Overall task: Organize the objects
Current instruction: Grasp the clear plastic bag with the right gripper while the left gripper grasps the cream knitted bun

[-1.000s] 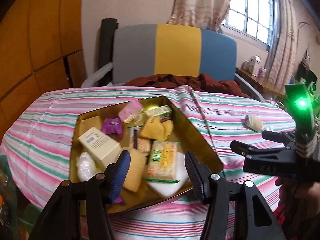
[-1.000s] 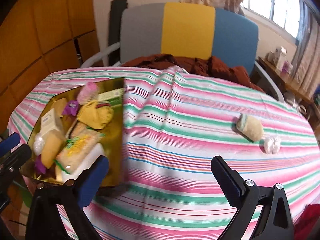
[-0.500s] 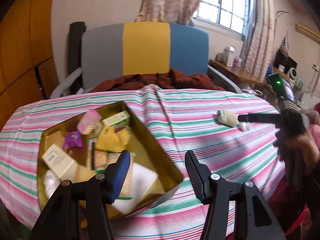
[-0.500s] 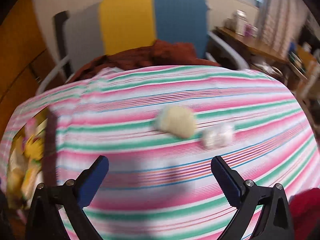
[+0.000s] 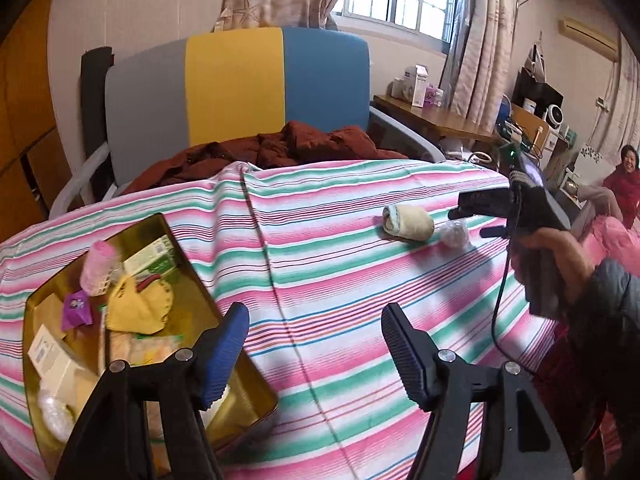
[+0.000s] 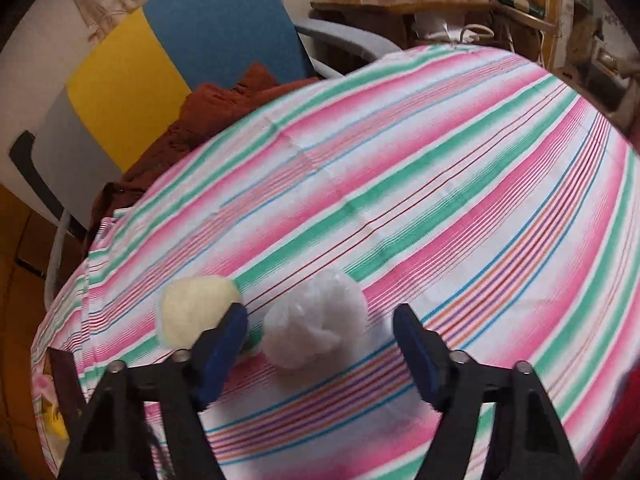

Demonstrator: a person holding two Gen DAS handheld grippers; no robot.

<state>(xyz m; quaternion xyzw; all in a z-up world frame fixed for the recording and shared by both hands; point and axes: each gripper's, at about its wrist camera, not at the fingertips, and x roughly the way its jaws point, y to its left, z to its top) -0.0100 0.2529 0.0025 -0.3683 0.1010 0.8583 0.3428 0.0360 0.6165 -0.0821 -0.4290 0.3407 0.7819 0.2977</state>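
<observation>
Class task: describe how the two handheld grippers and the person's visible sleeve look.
Left gripper: black plastic arms with silver screws and ribbed blue finger pads. Right gripper is built alike; from the left camera it has a black pistol-style body, a green light, a black cable. The sleeve is dark grey.

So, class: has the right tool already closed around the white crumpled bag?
No: the right tool is open, its fingers either side of the white crumpled bag, which lies on the striped cloth.
</observation>
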